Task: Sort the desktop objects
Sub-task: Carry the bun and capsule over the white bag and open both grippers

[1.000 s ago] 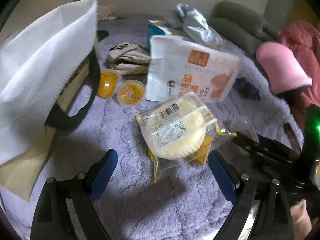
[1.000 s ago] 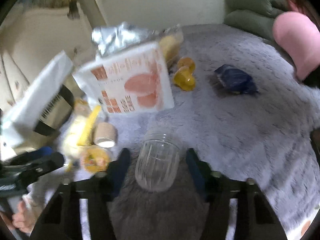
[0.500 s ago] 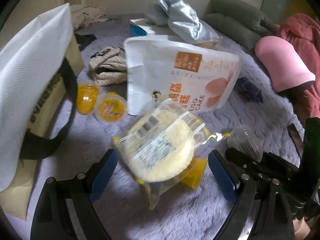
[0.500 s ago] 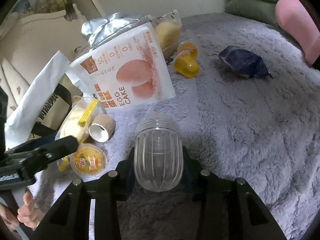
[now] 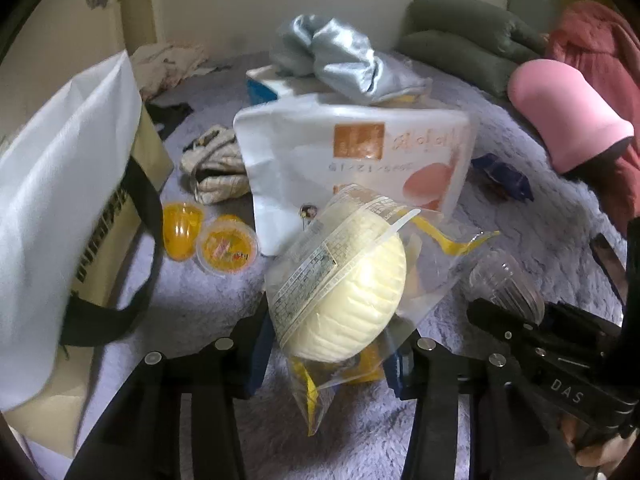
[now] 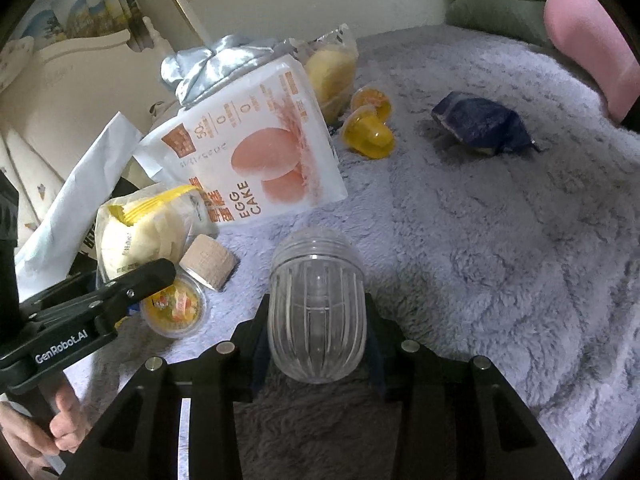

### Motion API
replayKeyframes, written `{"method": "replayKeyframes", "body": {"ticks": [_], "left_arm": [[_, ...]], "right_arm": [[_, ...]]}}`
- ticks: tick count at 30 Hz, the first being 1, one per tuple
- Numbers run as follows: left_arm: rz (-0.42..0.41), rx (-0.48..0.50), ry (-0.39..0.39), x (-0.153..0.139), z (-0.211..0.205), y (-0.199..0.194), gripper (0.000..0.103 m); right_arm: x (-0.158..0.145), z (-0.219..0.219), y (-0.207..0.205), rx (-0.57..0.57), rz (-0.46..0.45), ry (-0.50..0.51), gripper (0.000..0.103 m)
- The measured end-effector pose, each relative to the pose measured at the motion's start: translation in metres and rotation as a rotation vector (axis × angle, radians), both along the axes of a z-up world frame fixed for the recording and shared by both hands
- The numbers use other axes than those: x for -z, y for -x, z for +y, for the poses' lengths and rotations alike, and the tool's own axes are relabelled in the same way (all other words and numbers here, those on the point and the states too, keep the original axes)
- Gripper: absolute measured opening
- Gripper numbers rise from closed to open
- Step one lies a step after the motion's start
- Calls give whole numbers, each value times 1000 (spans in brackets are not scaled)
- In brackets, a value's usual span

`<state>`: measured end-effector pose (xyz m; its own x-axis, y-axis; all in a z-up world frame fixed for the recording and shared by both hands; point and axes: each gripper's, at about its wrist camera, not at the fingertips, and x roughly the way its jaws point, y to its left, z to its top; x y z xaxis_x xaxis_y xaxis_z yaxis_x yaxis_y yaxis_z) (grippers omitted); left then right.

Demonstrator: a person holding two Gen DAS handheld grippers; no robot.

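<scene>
A pale round bun in a clear bag with yellow trim [image 5: 340,300] stands tipped on edge between the fingers of my left gripper [image 5: 326,348]. The jaws are closing and the pads press on the bag from both sides. In the right wrist view the same bun [image 6: 136,236] sits just past the left gripper's fingertip [image 6: 152,276]. My right gripper [image 6: 316,344] is shut on a clear ribbed plastic jar [image 6: 316,304], held just above the grey fluffy blanket [image 6: 480,260]. That jar [image 5: 504,280] also shows at the right of the left wrist view.
A white egg-cake pouch [image 5: 352,160] stands behind the bun. Orange jelly cups [image 5: 228,246] lie beside a white tote bag [image 5: 60,200]. A beige tape roll [image 6: 210,264], another jelly cup [image 6: 174,306], two more cups [image 6: 368,136] and a dark blue packet [image 6: 480,128] lie around.
The left jaws came in from wide open onto the bagged bun, which went from lying flat to tipped on edge. The right jaws tightened on the clear jar.
</scene>
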<state>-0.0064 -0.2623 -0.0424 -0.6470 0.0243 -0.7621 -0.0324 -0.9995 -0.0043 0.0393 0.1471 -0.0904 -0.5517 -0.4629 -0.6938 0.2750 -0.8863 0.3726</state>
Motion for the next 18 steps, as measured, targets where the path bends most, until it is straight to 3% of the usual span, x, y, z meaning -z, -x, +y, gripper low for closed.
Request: {"method": "replayKeyframes", "body": {"ticks": [8, 14, 18], "left_arm": [[170, -13, -24, -53, 12, -20, 46], [300, -33, -20, -99, 7, -30, 46], [393, -95, -18, -138, -20, -40, 47]], "right_arm": [[-40, 9, -20, -33, 67, 100, 38], [-107, 5, -11, -44, 154, 223, 38], [-151, -24, -4, -94, 210, 237, 38]]}}
